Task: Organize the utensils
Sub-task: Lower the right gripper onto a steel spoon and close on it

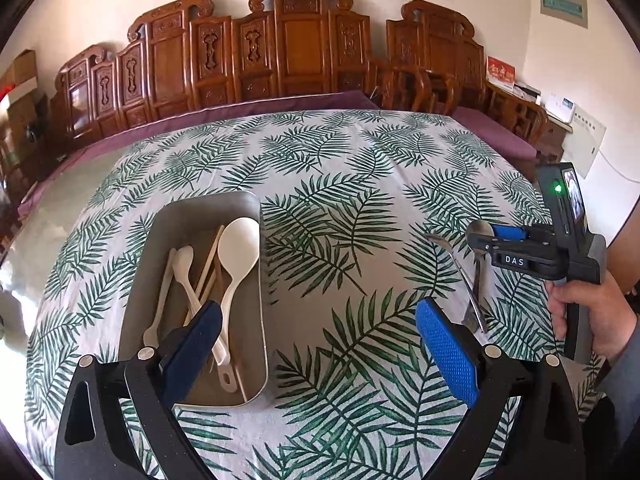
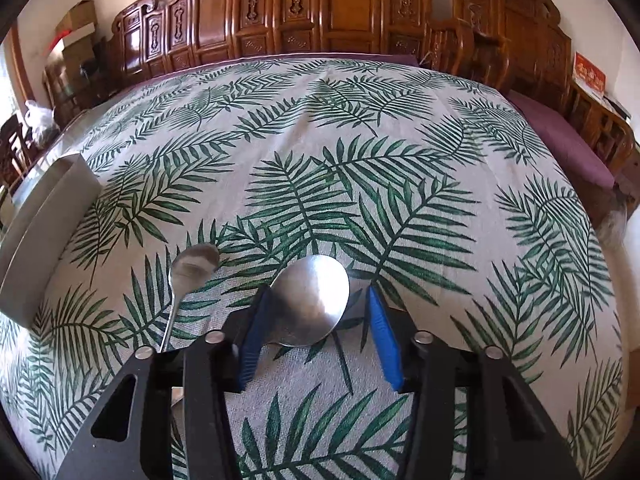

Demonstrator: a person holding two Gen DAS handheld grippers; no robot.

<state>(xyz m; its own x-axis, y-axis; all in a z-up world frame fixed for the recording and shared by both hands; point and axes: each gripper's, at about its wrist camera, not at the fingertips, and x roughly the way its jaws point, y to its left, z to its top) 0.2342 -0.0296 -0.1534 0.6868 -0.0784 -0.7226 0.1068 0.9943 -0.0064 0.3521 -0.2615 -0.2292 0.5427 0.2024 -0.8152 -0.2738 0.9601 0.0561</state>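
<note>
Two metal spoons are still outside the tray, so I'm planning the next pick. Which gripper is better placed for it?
Right. The right gripper already brackets the large metal spoon, though a firm grip isn't clear. The left gripper hangs open and empty beside the tray.

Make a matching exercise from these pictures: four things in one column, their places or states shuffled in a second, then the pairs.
Things
1. large white plastic serving spoon
2. big round steel spoon
3. smaller steel spoon
4. left gripper

Places or states
A. lying on the leaf-print tablecloth, beside the right gripper
B. jaws wide apart, nothing between them
C. inside the rectangular metal tray
D. bowl between the right gripper's blue pads

Pairs: 1-C, 2-D, 3-A, 4-B
</note>
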